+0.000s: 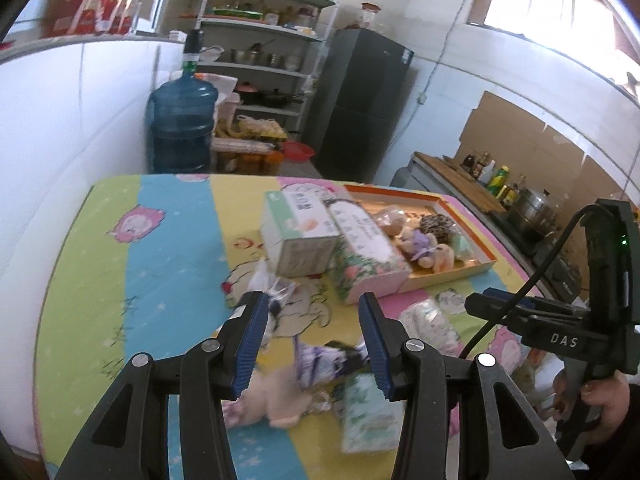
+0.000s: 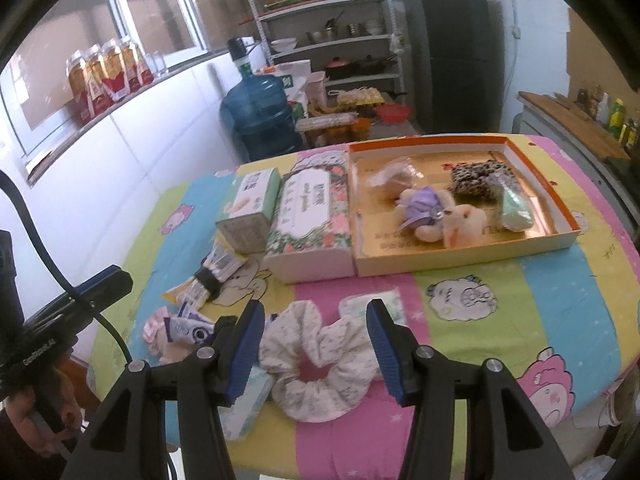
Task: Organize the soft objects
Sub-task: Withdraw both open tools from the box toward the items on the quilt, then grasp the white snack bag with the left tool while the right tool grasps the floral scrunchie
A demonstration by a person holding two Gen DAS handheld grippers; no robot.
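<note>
Near the tray (image 2: 568,236), on the bench (image 2: 560,312), a scrunchie (image 2: 320,360) is laid flat between the part-open, empty right claw (image 2: 316,354); the left claw (image 1: 312,344) is likewise part-open above a pouch (image 1: 324,360) lying crosswise.

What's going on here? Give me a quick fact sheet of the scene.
Setting: kitchen table with a striped cartoon cloth
Tray: holds a plush toy and other small soft items
Beside tray: floral box, green box
Right gripper: open above a white scrunchie
Left gripper: open over small packets
</note>
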